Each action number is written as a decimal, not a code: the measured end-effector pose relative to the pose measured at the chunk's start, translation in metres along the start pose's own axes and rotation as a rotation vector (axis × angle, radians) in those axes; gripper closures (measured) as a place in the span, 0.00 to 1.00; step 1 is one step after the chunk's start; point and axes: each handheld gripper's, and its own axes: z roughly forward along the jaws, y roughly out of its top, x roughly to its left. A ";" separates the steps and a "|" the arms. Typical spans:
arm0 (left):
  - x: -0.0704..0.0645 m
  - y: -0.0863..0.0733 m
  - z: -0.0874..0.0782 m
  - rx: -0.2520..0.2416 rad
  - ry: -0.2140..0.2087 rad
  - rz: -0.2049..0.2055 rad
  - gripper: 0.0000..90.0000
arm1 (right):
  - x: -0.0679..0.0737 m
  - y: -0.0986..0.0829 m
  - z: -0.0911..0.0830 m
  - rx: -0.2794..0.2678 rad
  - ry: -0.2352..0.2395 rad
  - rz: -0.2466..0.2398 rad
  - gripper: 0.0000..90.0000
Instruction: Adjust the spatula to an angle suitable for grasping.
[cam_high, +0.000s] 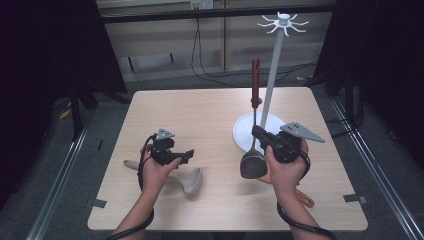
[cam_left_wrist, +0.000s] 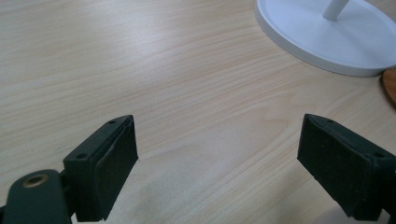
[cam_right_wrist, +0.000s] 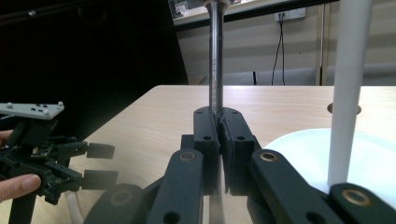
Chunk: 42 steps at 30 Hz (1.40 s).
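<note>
At the right of the pale wooden desk (cam_high: 200, 115), my right claw (cam_high: 259, 134) is clamped on the thin metal shank of a dark-headed, red-brown-handled ladle (cam_high: 255, 90), held upright, handle uppermost, just left of the tall white hook stand (cam_high: 272, 75), whose spoked top sits higher. My left claw (cam_high: 187, 155) gapes empty, well apart.

Black screwed tongs (cam_right_wrist: 219, 135), grey plates

Light wood table (cam_high: 200, 115) with a white rack base (cam_high: 245, 131), a beige spoon (cam_high: 187, 179) and an orange utensil (cam_high: 306, 198) lying on it.
</note>
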 end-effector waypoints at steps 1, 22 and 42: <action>0.000 0.000 0.000 0.003 -0.001 0.002 0.13 | -0.001 0.001 -0.002 -0.007 -0.001 0.001 0.96; 0.002 0.000 -0.002 -0.003 0.000 0.008 0.12 | 0.005 0.020 -0.016 -0.057 -0.001 -0.056 0.96; -0.003 0.003 0.002 -0.003 -0.009 0.018 0.12 | 0.006 0.038 -0.041 -0.193 -0.064 -0.093 0.96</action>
